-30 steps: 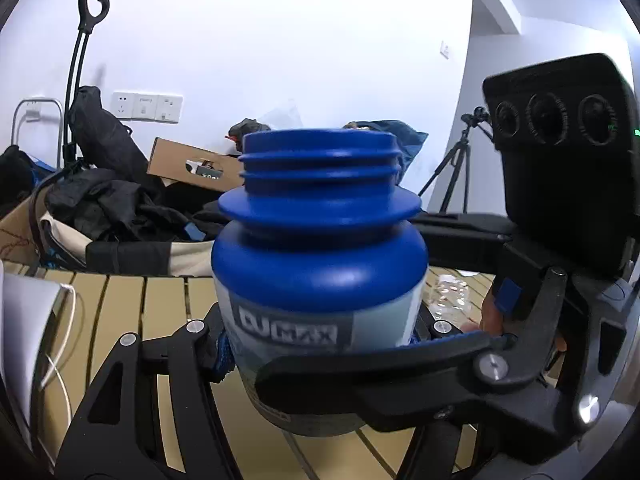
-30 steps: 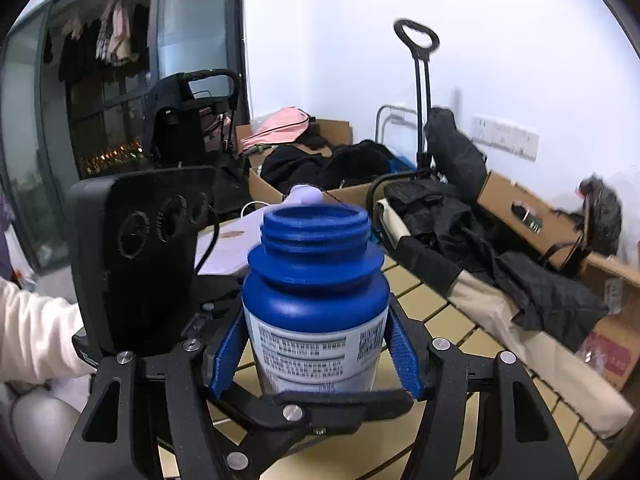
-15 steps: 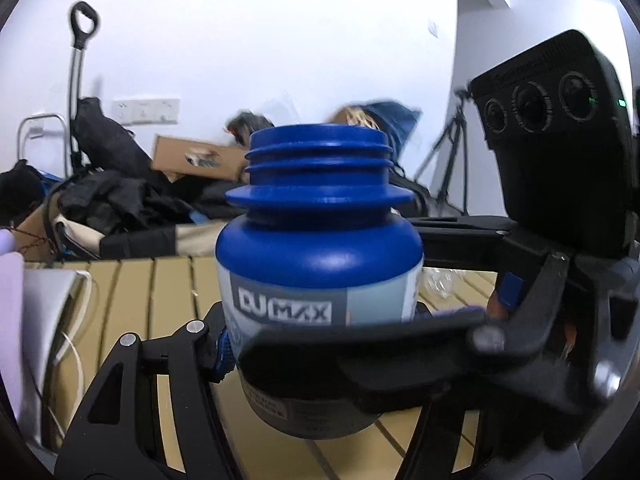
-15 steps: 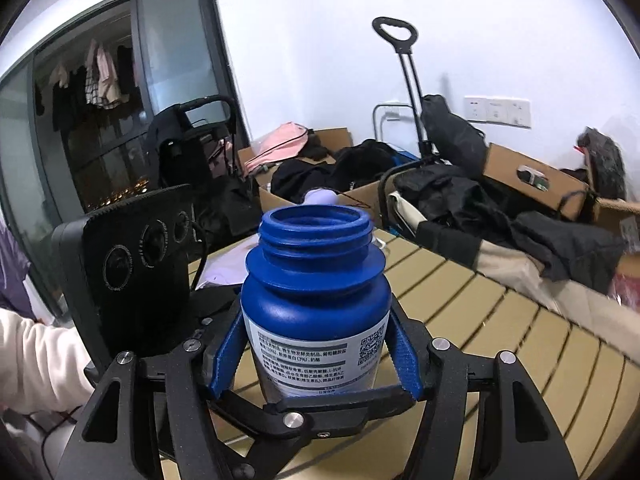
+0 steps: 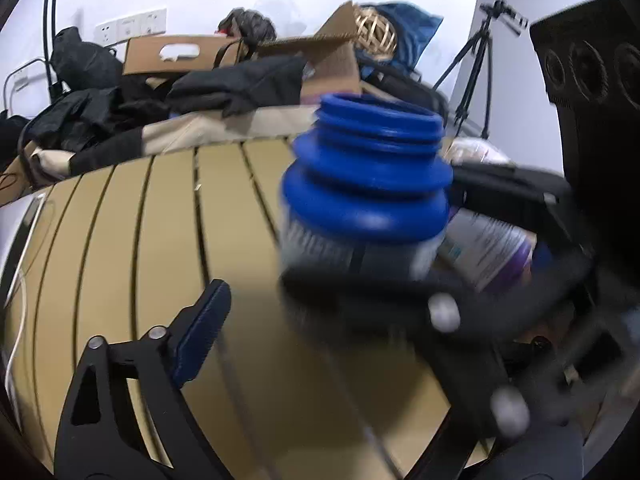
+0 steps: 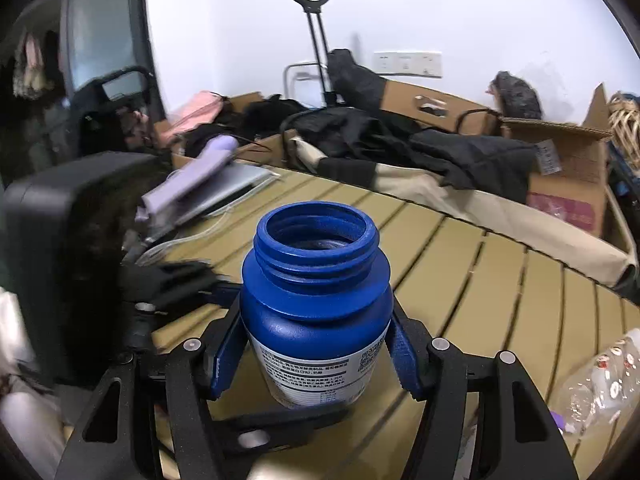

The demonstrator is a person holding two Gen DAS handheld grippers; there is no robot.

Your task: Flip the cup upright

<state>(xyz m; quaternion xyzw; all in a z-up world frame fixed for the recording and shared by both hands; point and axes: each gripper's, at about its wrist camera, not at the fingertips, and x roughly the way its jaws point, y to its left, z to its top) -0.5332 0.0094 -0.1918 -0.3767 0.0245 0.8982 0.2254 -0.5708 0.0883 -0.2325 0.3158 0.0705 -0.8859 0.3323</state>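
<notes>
The blue jar [image 6: 316, 304] serving as the cup stands mouth-up between the blue pads of the right claw [image 6: 314, 352], which is clamped on its labelled body just below the shoulder, so the flip itself looks done and the step in hand is judged to be the set-down and release. In the right wrist view the jar's base sits low over the slatted wooden desk [image 6: 500, 280] – whether it touches the slats cannot be told, since the claw's frame hides the bottom edge. The left claw [image 5: 304, 320] has its fingers apart: one blue pad [image 5: 200, 336] stands clear to the left of the jar, well off its wall, and the other finger is lost in blur. The next move calls for settling the base flat on the desk, then spreading the right claw's pads evenly and backing straight away – a sideways drag could tip the jar over again
</notes>
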